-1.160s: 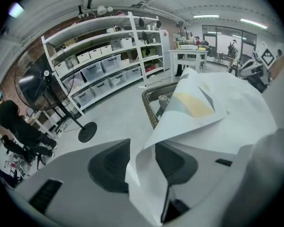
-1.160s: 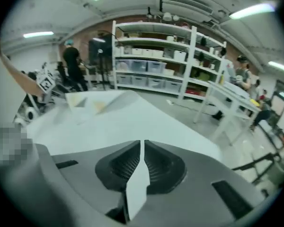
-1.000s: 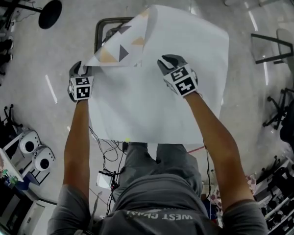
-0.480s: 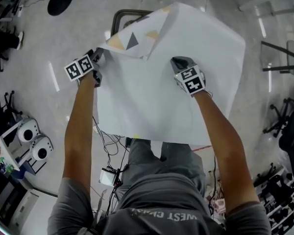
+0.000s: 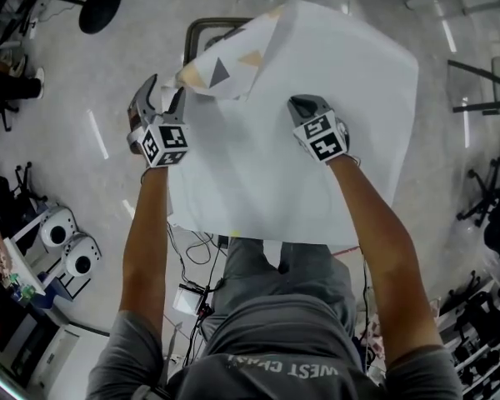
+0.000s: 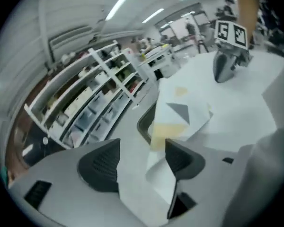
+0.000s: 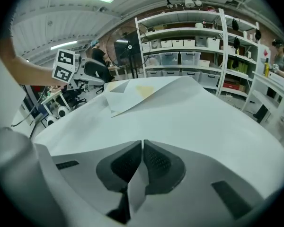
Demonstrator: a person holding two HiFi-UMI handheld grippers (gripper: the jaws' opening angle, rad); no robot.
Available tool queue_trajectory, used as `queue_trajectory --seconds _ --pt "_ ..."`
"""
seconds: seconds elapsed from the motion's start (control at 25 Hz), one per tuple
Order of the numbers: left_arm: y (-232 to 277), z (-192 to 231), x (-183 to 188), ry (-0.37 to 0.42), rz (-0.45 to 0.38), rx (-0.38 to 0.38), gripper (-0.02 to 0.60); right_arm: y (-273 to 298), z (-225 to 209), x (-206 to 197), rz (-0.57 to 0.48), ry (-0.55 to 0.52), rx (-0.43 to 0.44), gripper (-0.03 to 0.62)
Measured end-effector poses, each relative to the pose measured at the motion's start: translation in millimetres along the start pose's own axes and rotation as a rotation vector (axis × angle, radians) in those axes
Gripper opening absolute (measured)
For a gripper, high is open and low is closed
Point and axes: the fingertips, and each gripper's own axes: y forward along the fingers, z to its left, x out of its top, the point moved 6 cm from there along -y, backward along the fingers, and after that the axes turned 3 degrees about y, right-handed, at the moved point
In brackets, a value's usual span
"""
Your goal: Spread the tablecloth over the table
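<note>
Head view looks steeply down on the white tablecloth [image 5: 258, 177], which lies draped over the counter [image 5: 202, 25] and hides nearly all of it; only a dark rounded rim of the counter shows at the far left corner. There a turned-back corner [image 5: 221, 67] of the cloth shows its patterned side, with grey and tan triangles. The left hand-held gripper [image 5: 161, 98] sits at the cloth's left edge just beside that corner. Its jaws have just been opening and stand wide apart; in the left gripper view [image 6: 141, 160] a fold of the cloth's edge rises between them, close against one pad, with neither pad pressing on it. The right hand-held gripper [image 5: 304, 107] rests on the middle of the cloth, well apart from the left one. Its jaws have just closed, and the right gripper view [image 7: 142, 161] shows them pinching a small ridge of the cloth between the pads. Shelves [image 7: 194, 37] stand beyond the counter
</note>
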Motion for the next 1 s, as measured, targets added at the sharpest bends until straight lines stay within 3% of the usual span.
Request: queue_trajectory --seconds 0.12,0.24,0.4,0.56,0.64,0.76,0.84,1.0 --pt "21 -23 44 0.245 -0.03 -0.067 0.282 -1 -2 -1 -0.002 0.0 -0.004 0.023" --pt "9 -35 40 0.39 -0.033 -0.119 0.282 2 3 2 0.003 0.01 0.003 0.023" --pt "10 -45 6 0.504 0.041 -0.096 0.29 1 1 1 -0.006 -0.01 -0.006 0.023" --pt "31 -56 25 0.539 0.008 -0.11 0.291 1 2 3 -0.015 -0.024 -0.017 0.021" --pt "34 -49 33 0.418 -0.011 -0.103 0.284 3 4 3 -0.012 -0.022 -0.015 0.021" --pt "34 -8 31 0.058 -0.033 -0.031 0.222 5 5 4 -0.007 -0.016 -0.009 0.021" --pt "38 30 20 -0.146 -0.01 0.031 0.216 4 5 5 -0.007 -0.016 -0.01 0.021" --pt "43 75 -6 -0.329 0.052 0.088 0.218 5 3 2 -0.011 -0.017 -0.011 0.021"
